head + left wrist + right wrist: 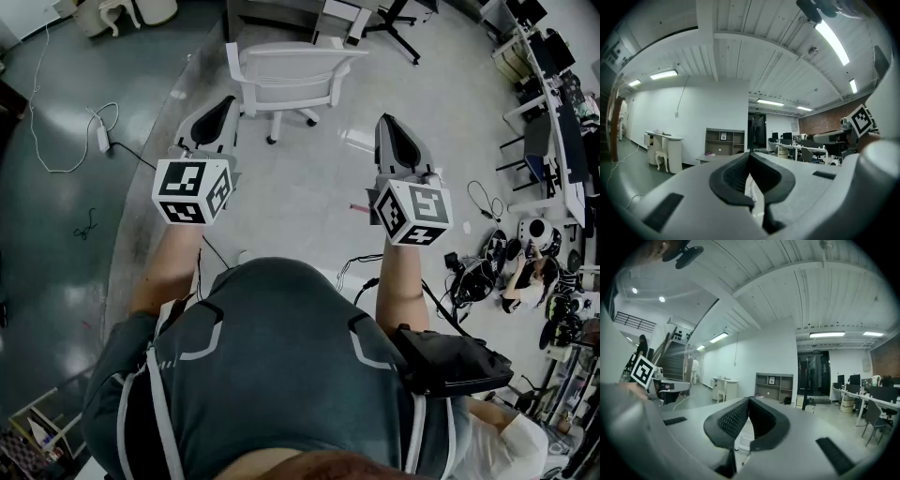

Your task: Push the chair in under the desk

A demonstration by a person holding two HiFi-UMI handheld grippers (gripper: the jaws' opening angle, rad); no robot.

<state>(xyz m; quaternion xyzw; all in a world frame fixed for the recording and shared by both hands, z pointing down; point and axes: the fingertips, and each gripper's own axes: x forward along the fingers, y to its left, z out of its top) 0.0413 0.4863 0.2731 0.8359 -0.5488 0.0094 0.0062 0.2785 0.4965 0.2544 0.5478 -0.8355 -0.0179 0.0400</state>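
Left claw (218, 111) and right claw (389, 127) are both pinched shut and empty, held out side by side, I'd guess ready to shove the chair (289, 73), which sits ahead, untouched, near the tabletop (281, 11).

Cool ceiling-strip light, fisheye edges

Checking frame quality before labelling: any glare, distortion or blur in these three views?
Head view: the floor is glossy and throws bright glare patches beside the white chair; straight lines bow toward the edges. Left gripper view: heavy fisheye, black corners, ceiling lamp blown out. Right gripper view: same fisheye and dark corners, room evenly lit.
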